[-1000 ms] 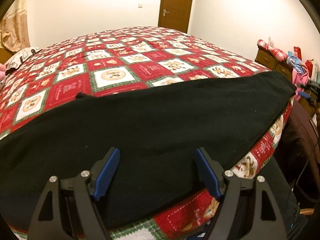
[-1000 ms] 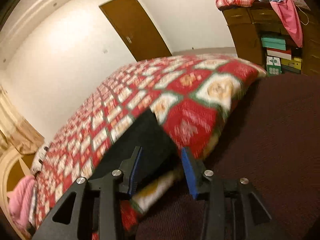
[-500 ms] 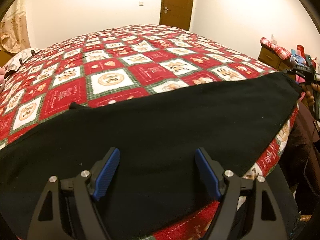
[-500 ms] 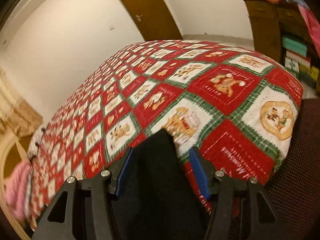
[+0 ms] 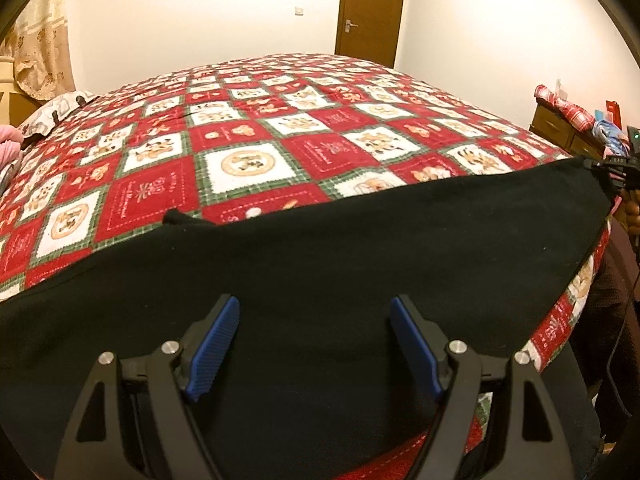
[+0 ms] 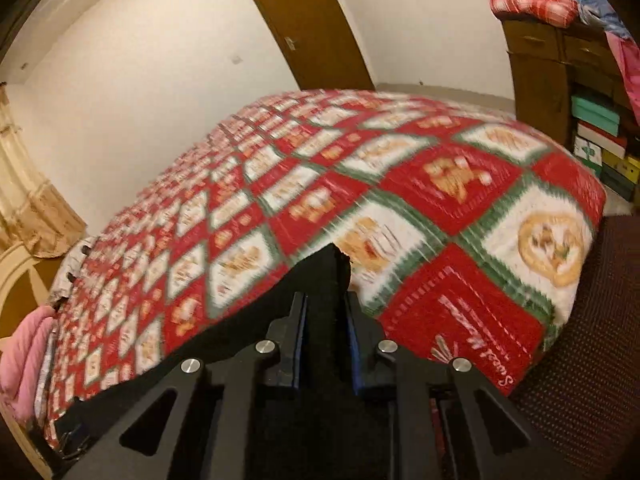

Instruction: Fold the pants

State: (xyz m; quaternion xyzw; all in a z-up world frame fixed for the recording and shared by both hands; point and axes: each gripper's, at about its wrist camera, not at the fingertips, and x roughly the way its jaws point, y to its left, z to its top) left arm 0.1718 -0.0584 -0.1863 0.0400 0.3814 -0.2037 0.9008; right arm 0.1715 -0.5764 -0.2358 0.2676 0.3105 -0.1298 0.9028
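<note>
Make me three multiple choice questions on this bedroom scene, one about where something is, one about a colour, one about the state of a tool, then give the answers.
1. Where do the black pants lie?
A. Along the near edge of the bed
B. On the dresser
C. On the floor by the door

2. What colour are the pads on the tool fingers?
A. Orange
B. Blue
C. White

3. What is the right tool doing?
A. Hanging open above the quilt
B. Gripping a pillow
C. Closed on an end of the pants

Answers:
1. A: the pants spread across the patchwork quilt at the bed's near edge.
2. B: both wrist views show blue ribbed pads.
3. C: black cloth fills the narrow gap between its fingers, while the left tool stands wide open over the pants.
</note>
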